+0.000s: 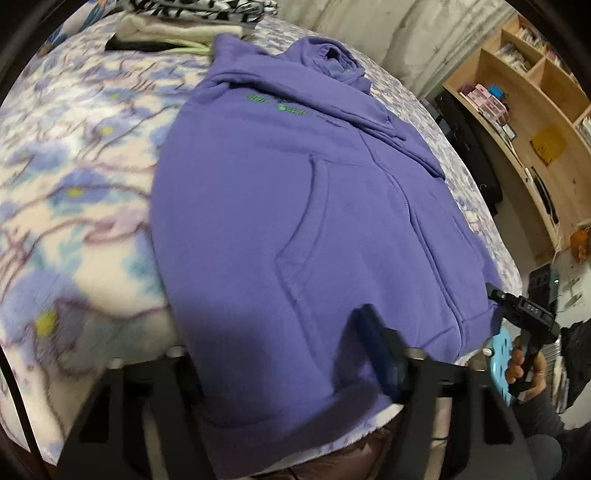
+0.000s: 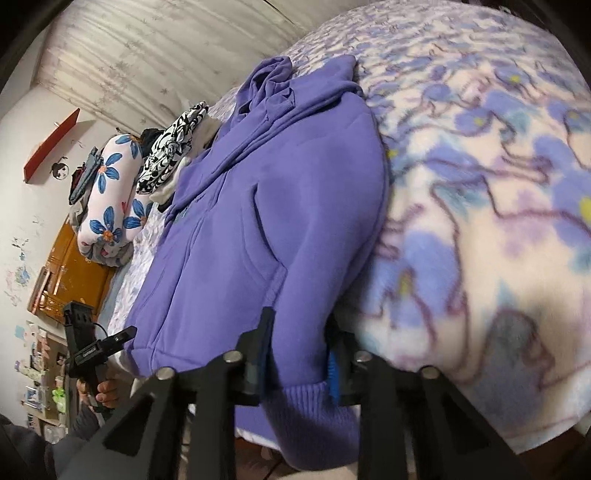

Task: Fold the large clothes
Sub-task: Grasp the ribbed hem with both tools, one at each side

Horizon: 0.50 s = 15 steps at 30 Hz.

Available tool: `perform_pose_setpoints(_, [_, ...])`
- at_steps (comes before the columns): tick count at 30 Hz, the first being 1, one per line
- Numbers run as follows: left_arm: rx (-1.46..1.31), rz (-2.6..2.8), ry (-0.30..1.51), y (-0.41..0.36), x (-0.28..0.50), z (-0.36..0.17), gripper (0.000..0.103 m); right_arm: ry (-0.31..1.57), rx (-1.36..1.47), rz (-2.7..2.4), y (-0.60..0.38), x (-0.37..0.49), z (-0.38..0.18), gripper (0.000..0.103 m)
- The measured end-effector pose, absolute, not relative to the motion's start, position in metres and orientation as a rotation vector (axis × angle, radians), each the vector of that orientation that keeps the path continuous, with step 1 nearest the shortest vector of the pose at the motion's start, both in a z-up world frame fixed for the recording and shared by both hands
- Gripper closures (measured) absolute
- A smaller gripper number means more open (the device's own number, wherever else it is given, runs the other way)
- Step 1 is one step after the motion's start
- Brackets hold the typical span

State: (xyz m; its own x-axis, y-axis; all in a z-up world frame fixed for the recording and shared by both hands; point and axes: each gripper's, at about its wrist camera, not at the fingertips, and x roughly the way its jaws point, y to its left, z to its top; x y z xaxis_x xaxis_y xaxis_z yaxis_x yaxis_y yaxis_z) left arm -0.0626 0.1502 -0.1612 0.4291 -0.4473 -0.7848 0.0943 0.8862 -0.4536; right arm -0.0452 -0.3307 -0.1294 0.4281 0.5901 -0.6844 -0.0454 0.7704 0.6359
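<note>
A purple zip hoodie [image 1: 295, 203] lies flat, front up, on a floral blanket [image 1: 74, 184], hood at the far end. Its hem hangs over the near edge of the bed. My left gripper [image 1: 284, 362] stands open astride the hem; the cloth lies smooth between the fingers, and the left finger is hidden under it. In the right wrist view the hoodie [image 2: 258, 221] fills the middle, and my right gripper [image 2: 301, 343] is shut on its ribbed hem at the other corner. Each view shows the other gripper at its corner: left gripper [image 2: 122, 338], right gripper [image 1: 495, 295], each with a hand on the handle.
Folded clothes [image 1: 184, 29] lie piled at the far end of the bed, with a black-and-white patterned cloth [image 2: 173, 147] and a floral pillow [image 2: 110, 192] beside them. A wooden shelf unit [image 1: 517, 110] stands to the right of the bed, an orange cabinet [image 2: 70, 269] beyond it.
</note>
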Motion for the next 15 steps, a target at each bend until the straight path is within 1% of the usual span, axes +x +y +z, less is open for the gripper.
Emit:
perform_pose_setpoints(1, [-0.377,-0.354,1.08,0.149,-0.062,-0.16,0.08,1.06,0.568,0.421,-0.328,-0.045,-0.125,0.086])
perform_pose_setpoints(2, [-0.399,-0.355,1.083,0.148,-0.059,-0.157,0.087,1.05,0.552,0.429,-0.325,-0.046,-0.118,0.087])
perform_pose_setpoints(3, [-0.411,-0.346,1.077,0.148,-0.059,-0.153,0.089,1.04,0.544,0.44,-0.324,-0.046,-0.113,0.088])
perform_pose_setpoints(8, [-0.379,-0.318,0.999,0.145,-0.072,-0.121,0.091,0.926,0.478,0.518,-0.322,-0.056,-0.057,0.089])
perform_pose_setpoints(12, [-0.361,-0.309,0.966,0.147,-0.085,-0.098,0.091,0.912,0.407,0.567,-0.311,-0.068,-0.034,0.089])
perform_pose_setpoints(15, [-0.334,-0.308,0.98,0.148,-0.104,-0.089,0.091,0.944,0.384,0.589,-0.302,-0.083,-0.03,0.089])
